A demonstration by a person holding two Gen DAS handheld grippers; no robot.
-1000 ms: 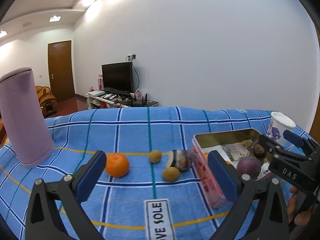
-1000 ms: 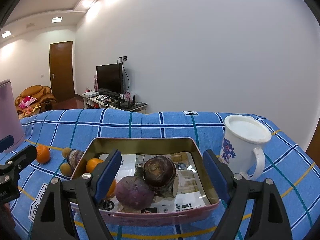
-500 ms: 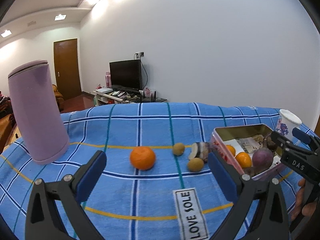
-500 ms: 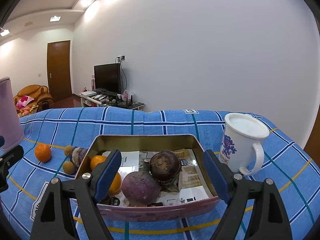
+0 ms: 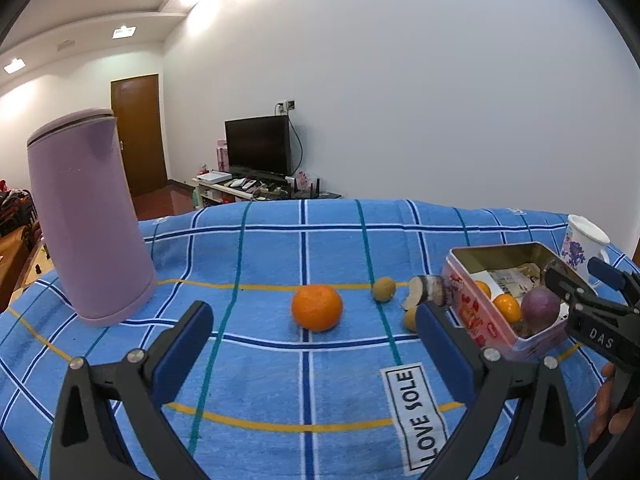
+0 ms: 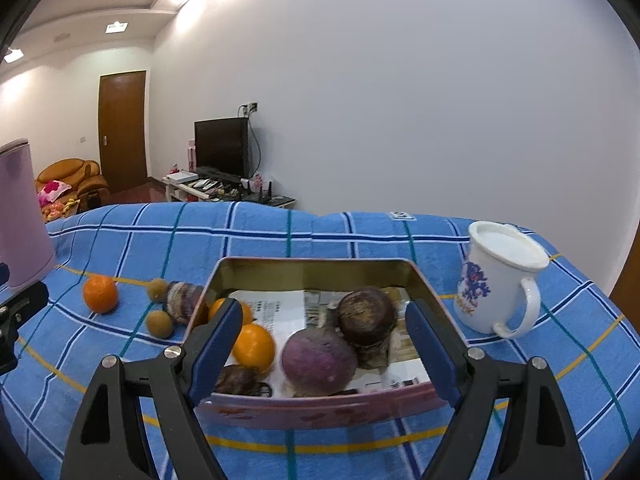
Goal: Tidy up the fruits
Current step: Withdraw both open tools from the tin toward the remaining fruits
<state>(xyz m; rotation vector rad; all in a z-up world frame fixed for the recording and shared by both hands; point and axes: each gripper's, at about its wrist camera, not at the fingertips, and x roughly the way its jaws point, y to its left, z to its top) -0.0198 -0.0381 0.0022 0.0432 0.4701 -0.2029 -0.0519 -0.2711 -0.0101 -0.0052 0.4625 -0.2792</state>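
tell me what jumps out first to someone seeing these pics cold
The blue plaid cloth fills both views, and the bright loose orange sits alone on it, between the fingers of the open left tool. To the right, a pink tin holds two oranges and dark purple fruits, framed by the open right tool. A tall lilac flask stands far left, a white mug far right.

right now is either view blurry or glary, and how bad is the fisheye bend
Left wrist view: sharp; the purple flask leans from fisheye bend; ceiling lights blow out on the wall. Right wrist view: slightly soft around the tin; the white mug tilts outward near the edge.
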